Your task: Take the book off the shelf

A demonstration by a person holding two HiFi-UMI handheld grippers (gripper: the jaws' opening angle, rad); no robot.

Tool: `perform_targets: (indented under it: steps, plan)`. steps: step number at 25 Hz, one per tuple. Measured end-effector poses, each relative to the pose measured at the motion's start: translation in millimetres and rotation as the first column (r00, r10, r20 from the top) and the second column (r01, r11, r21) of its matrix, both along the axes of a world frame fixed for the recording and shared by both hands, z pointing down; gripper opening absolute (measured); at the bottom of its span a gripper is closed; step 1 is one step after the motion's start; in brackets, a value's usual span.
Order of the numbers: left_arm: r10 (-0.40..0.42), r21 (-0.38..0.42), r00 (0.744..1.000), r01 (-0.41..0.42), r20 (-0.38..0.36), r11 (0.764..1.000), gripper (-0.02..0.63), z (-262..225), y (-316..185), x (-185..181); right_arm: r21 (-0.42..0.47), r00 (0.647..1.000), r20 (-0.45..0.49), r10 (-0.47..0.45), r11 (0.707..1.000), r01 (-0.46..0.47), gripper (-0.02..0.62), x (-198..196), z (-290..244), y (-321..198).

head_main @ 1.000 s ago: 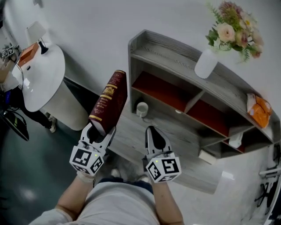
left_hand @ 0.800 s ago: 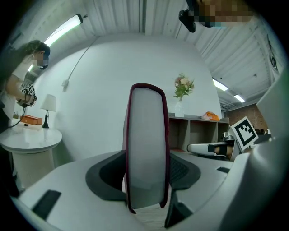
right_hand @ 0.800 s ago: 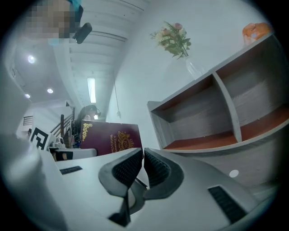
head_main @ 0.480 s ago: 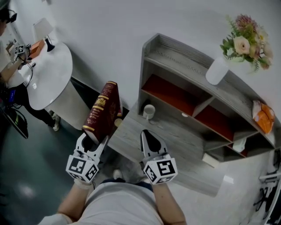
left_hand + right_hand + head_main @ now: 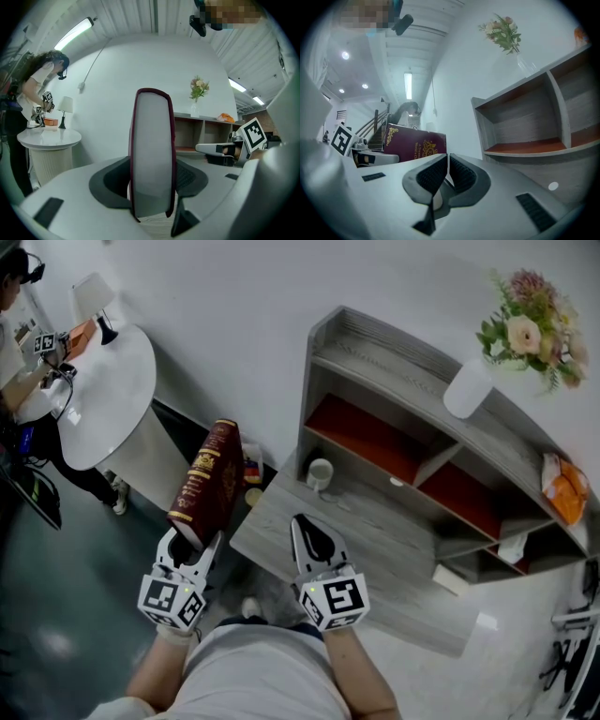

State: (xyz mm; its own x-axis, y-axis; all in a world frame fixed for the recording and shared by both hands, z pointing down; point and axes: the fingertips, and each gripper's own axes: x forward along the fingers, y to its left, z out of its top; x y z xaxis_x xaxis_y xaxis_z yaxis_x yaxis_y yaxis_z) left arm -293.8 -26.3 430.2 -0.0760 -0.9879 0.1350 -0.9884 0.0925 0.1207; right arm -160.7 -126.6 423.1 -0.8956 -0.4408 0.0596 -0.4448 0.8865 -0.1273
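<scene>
A dark red book [image 5: 204, 484] with gold print stands upright in my left gripper [image 5: 187, 545], off the left of the grey shelf unit [image 5: 412, 371]. Its page edge [image 5: 152, 154] fills the left gripper view, with both pads pressed on its covers. My right gripper [image 5: 309, 538] hovers over the unit's low wooden top [image 5: 375, 549], jaws shut with nothing between them. From the right gripper view the book's cover [image 5: 415, 143] shows at left beside my left gripper, and the right gripper [image 5: 446, 174] itself sits low in the middle.
A white cup [image 5: 320, 472] stands on the unit's low top. A white vase of flowers [image 5: 469, 388] and an orange packet [image 5: 560, 486] sit on the upper shelf. At left a round white table [image 5: 103, 399] carries a lamp [image 5: 91, 304], with a person [image 5: 21, 334] beside it.
The book in my left gripper has moved left, away from the shelf unit. My right gripper shifted slightly left over the low top.
</scene>
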Motion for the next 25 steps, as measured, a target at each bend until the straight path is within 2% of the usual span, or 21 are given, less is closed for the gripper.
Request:
perform_targets:
  steps: [9, 25]
  plan:
    - [0.016, -0.007, 1.0, -0.016, 0.008, 1.0, 0.244, 2, -5, 4, 0.012, 1.0, -0.018, -0.007, 1.0, 0.007, 0.021, -4, 6, 0]
    - [0.029, -0.011, 1.0, -0.029, -0.009, 1.0, 0.239, 4, -20, 2, -0.014, 0.999, -0.014, 0.036, 0.999, -0.036, 0.021, 3, 9, -16]
